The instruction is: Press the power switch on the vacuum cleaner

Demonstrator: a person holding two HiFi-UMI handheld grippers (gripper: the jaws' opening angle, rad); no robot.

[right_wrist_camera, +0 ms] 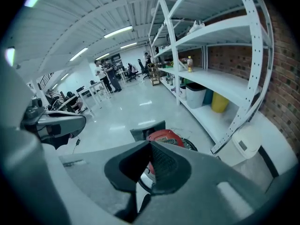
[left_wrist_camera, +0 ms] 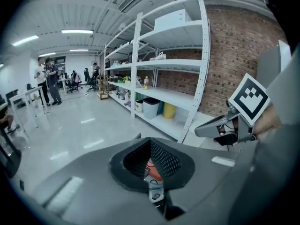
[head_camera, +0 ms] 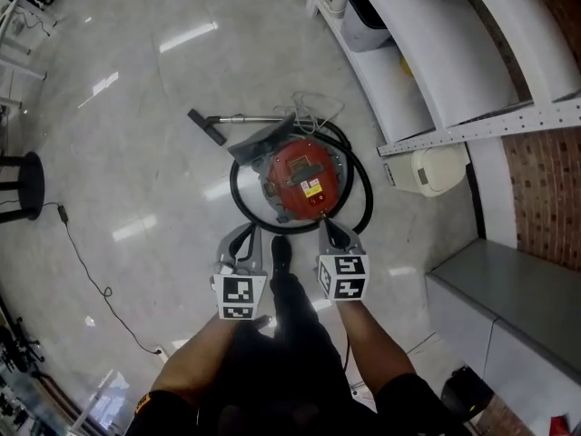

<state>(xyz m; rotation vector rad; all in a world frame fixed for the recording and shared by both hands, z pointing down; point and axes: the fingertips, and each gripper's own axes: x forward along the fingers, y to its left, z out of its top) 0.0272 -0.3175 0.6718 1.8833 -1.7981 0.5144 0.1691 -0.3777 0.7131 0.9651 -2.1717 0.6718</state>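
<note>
Person: dark short sleeves (head_camera: pixel 171 409), with a small orange mark (head_camera: pixel 142 404) at the left sleeve's edge. Dark trousers (head_camera: pixel 295 334), dark shoe (head_camera: pixel 281 249).

left gripper (head_camera: pixel 241 236): grey moulded body with two curved arms. Behind them sits a white marker cube (head_camera: pixel 239 298) with black square patterns.

right gripper (head_camera: pixel 334 232): same build, same kind of cube.

Gripper views: black pads (left_wrist_camera: pixel 164 159) with a fine diamond-grid texture, set in smooth grey shells. Each shell has pale rectangular insets (left_wrist_camera: pixel 223 161). No cables or screws visible.
</note>
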